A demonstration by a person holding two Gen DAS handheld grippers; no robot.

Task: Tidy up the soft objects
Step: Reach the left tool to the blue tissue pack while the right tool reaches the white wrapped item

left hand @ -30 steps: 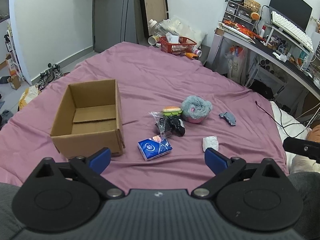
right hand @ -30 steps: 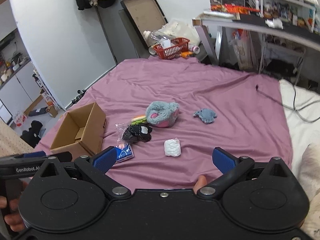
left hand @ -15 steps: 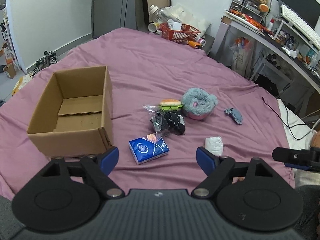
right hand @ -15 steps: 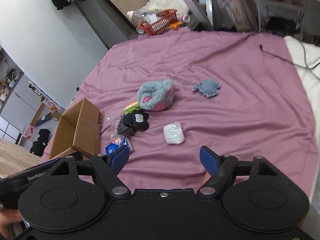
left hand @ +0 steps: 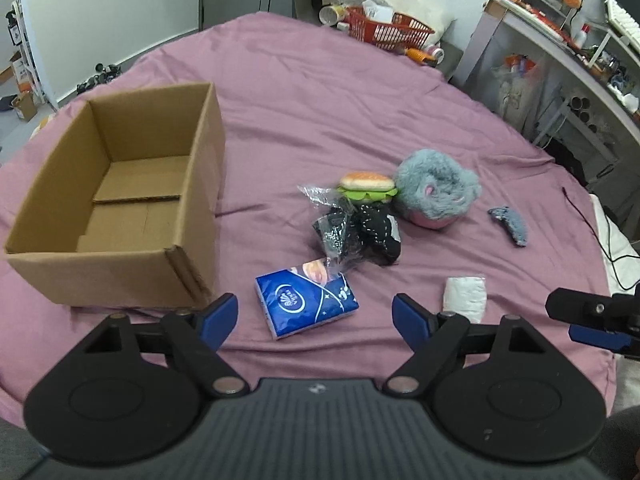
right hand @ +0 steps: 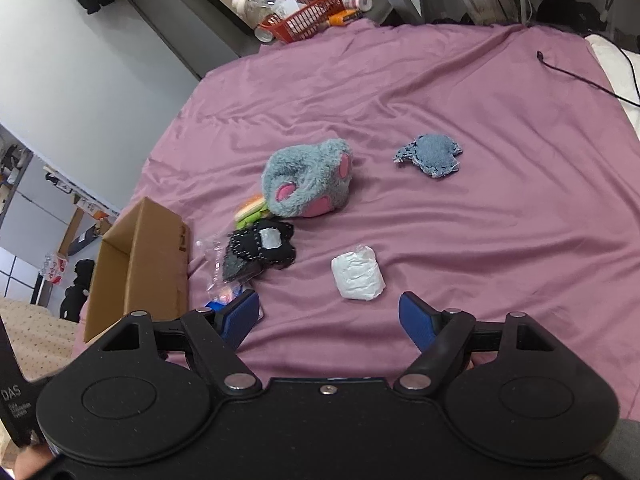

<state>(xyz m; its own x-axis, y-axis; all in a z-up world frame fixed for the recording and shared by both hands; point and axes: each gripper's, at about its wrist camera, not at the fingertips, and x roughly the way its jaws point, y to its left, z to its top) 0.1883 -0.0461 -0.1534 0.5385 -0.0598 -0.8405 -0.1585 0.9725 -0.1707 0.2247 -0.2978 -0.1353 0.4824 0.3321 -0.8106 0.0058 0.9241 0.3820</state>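
Observation:
Soft items lie on a purple bedspread (left hand: 320,92): a blue tissue pack (left hand: 306,302), a black pouch in clear wrap (left hand: 356,232), a plush burger (left hand: 366,186), a grey-pink fluffy toy (left hand: 436,190), a small denim plush (left hand: 510,226) and a white packet (left hand: 464,298). An open, empty cardboard box (left hand: 120,196) stands to the left. My left gripper (left hand: 314,318) is open just above the tissue pack. My right gripper (right hand: 330,320) is open just short of the white packet (right hand: 358,274); the fluffy toy (right hand: 310,184) and denim plush (right hand: 430,156) lie beyond.
A red basket (left hand: 386,32) with bottles and clutter sits past the bed's far edge. A desk with shelves (left hand: 560,40) runs along the right. A black cable (right hand: 576,76) lies on the bed at the right. The box (right hand: 140,264) shows at the left in the right wrist view.
Both grippers have moved forward and down toward the items, which now look larger. Both stay open. Nothing on the bed has moved.

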